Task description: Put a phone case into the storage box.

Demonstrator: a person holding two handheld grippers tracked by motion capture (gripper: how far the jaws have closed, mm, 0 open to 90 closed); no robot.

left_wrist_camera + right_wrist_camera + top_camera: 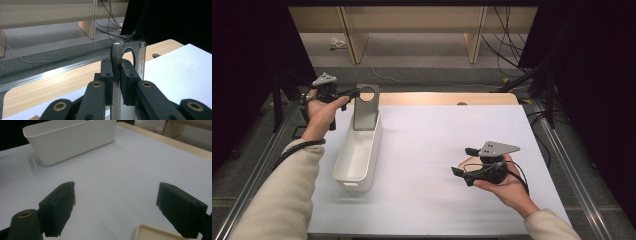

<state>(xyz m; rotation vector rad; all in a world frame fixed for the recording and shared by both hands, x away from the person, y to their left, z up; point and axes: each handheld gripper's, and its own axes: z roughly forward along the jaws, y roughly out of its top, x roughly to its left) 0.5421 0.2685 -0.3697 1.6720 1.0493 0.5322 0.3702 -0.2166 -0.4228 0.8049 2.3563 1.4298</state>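
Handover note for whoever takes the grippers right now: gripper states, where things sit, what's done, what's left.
Left gripper: shut on the upper edge of the grey phone case, which stands upright at the far end of the white bin.
Right gripper: open, holding nothing, over the white table.
Done: case gripped, its lower end inside the bin.
Left: probably release or place the case; the aim is unclear.

Both arms wear cream sleeves (282, 195), and each hand grips a black gripper (343, 95) with a grey three-cornered plate (498, 148) on top, brass-ringed pivots (96, 84), small screw holes and a trailing black cable (297, 148).
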